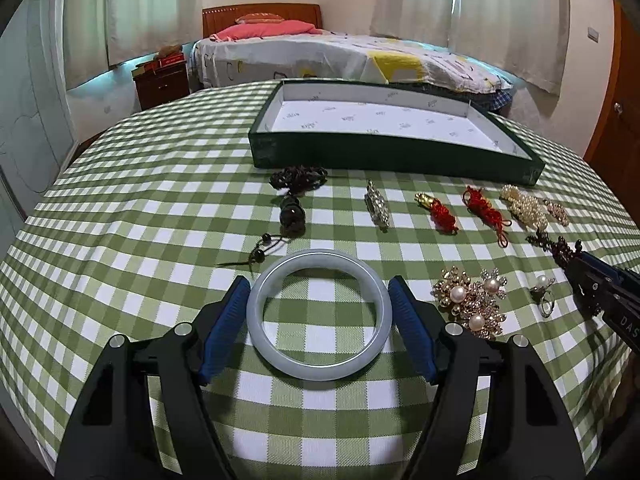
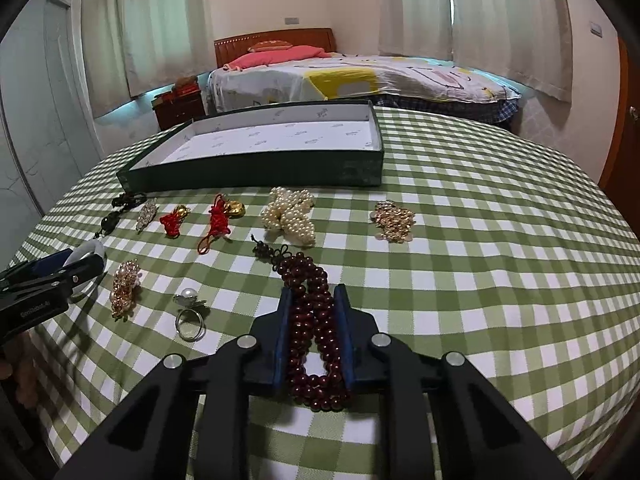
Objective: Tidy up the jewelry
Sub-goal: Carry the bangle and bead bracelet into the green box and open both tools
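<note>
While the left gripper point(image 1: 319, 286) sits down on the checked tablecloth point(image 1: 160, 184), its blue pads point(image 1: 224, 328) are clamped against both sides of a pale bangle point(image 1: 319, 314) that lies flat on the cloth. The right gripper point(image 2: 313, 292) is clenched on a bunch of dark red beads point(image 2: 316, 320) — the loop sticks out past both ends of the pads, tassel end pointing toward the far side.

Everything else is laid out loose on the cloth: a pile of pearls point(image 2: 289, 216), a gold cluster point(image 2: 393, 217) off to the right, two red knotted cords point(image 2: 216, 220), a pearl ring point(image 2: 190, 316) and a gold brooch point(image 2: 125, 288) between the two grippers. Behind the row sits a green tray point(image 2: 256, 168) with white lining — nothing in it yet.
</note>
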### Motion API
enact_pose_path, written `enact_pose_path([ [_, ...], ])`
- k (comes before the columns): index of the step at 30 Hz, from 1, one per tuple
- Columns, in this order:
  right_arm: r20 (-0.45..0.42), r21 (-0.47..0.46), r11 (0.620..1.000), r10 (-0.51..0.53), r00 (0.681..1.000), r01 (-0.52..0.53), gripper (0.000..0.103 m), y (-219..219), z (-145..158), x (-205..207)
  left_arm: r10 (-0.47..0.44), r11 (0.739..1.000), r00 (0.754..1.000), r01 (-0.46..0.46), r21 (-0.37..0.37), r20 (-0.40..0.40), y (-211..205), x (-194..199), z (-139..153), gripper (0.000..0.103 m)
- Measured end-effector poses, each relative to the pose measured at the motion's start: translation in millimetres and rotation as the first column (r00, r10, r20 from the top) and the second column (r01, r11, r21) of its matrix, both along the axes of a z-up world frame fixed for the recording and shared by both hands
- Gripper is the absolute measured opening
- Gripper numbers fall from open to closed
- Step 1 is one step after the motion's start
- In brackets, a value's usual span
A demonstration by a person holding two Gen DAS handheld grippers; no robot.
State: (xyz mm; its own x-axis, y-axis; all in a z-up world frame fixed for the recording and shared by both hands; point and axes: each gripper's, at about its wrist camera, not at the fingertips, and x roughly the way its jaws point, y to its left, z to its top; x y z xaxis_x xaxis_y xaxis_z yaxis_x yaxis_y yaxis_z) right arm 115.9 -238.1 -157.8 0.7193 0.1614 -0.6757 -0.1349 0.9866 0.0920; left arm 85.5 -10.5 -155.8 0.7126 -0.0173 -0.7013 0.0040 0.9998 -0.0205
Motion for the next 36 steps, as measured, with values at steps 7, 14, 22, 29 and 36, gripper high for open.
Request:
enact_pose_path([
  [7, 0.035, 0.011, 1.000, -0.010, 0.999, 0.009, 0.021, -1.6, 10.8, -5.9, 0.012, 1.000, 0.999, -0.013, 0.013, 0.042, 0.5, -3.7, 11.1, 0.069],
  [14, 0.074, 0.060, 0.998, -0.013, 0.997, 0.008, 0.021, -1.8, 33.4, -4.1, 0.005, 1.000, 0.996, -0.005, -0.005, 0.087, -0.4, -0.1, 38.0, 0.069],
  [22, 0.156, 0.113, 0.993, -0.035, 0.987, 0.017, 0.021, -2.2, 72.4, 32.2, -0.029, 0.999, 0.988, 0.033, -0.021, 0.155, -9.3, 36.7, 78.2, 0.069],
  [29, 0.197, 0.157, 0.988, -0.048, 0.979, 0.017, 0.021, 1.0, 88.8, 94.8, -0.024, 0.999, 0.980, 0.032, -0.038, 0.198, -11.7, 104.8, 95.0, 0.069],
  [36, 0.127, 0.137, 0.990, -0.053, 0.990, 0.036, 0.021, 9.0, 56.9, 153.3, -0.019, 0.999, 0.994, 0.023, -0.040, 0.105, -11.3, 176.8, 61.6, 0.069],
])
